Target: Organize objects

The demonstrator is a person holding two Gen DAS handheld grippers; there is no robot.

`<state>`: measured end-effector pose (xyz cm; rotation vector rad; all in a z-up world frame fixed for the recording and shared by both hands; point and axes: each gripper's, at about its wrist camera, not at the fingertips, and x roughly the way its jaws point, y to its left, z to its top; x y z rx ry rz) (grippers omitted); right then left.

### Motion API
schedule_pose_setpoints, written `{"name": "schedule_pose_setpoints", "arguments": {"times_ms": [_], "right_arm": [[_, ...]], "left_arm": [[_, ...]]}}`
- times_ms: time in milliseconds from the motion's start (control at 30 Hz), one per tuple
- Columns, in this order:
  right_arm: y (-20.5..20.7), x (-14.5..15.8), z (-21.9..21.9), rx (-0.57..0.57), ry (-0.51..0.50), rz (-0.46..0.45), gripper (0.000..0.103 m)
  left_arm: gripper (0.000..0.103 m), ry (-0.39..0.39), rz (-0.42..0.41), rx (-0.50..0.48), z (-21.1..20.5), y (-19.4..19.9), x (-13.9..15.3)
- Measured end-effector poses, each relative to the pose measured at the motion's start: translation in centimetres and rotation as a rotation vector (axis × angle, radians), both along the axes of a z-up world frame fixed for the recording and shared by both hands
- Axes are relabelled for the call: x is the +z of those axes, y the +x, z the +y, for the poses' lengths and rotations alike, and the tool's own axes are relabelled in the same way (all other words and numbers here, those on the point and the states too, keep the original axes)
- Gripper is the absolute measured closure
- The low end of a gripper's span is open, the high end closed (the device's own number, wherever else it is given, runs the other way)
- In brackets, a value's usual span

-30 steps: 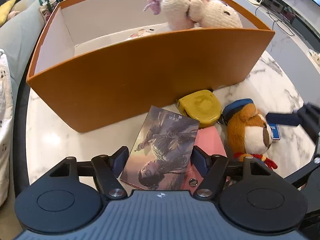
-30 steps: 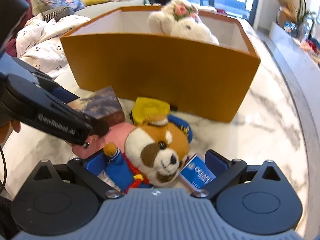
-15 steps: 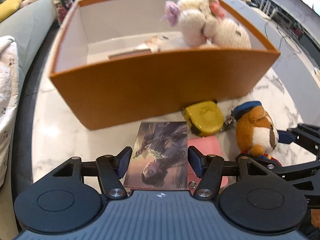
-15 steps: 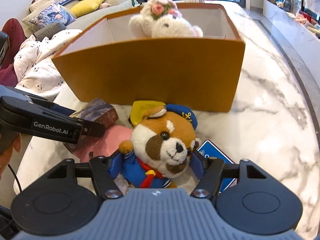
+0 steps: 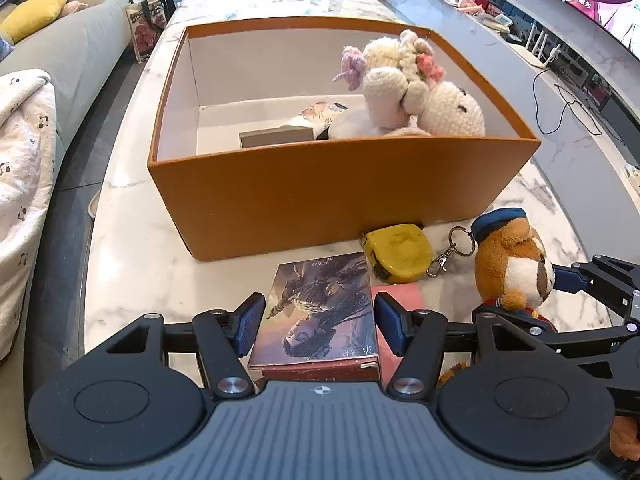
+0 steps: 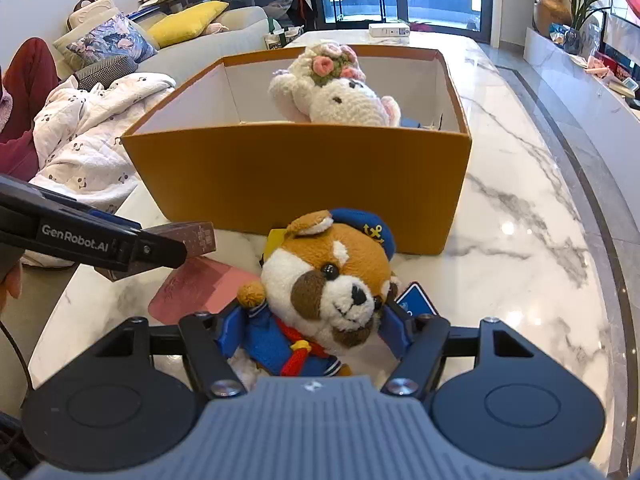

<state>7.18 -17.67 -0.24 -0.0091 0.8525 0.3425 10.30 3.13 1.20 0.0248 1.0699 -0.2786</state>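
The picture box (image 5: pixel 320 312) sits between the pads of my left gripper (image 5: pixel 318 322), clamped across its short width, its long axis running straight ahead toward the orange box (image 5: pixel 340 192); in the right wrist view its far end shows raised above the pink card (image 6: pixel 196 286), so I judge it clear of the desk (image 5: pixel 136 280). The sailor dog plush (image 6: pixel 324 292) is pinched at the body in my right gripper (image 6: pixel 310 334), head up and facing back at the camera; those jaws have just been closing and now press into the blue jacket on both sides. What the coming move turns on is simple — the orange box lies directly forward of both grippers and its near wall stands between us and the open interior, so each load has to pass over that rim before it can go down. The left side of the interior is bare, and my left gripper is the one lined up with it; the crochet bunny (image 5: pixel 412 88) fills the right side, which is where the plush would arrive — a tighter fit, I think. A yellow tape measure (image 5: pixel 400 252) and a blue card (image 6: pixel 416 300) wait on the desk, just before the wall.
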Motion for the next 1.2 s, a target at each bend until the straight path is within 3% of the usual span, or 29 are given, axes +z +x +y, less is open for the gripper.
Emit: {"name": "schedule_pose_setpoints", "arguments": {"times_ms": [1200], "right_arm": [[-2.4, 5.6, -0.4, -0.01, -0.026, -0.168, 0.033]], "left_arm": [[0.033, -0.026, -0.166, 0.021, -1.9, -2.7, 5.2]]}}
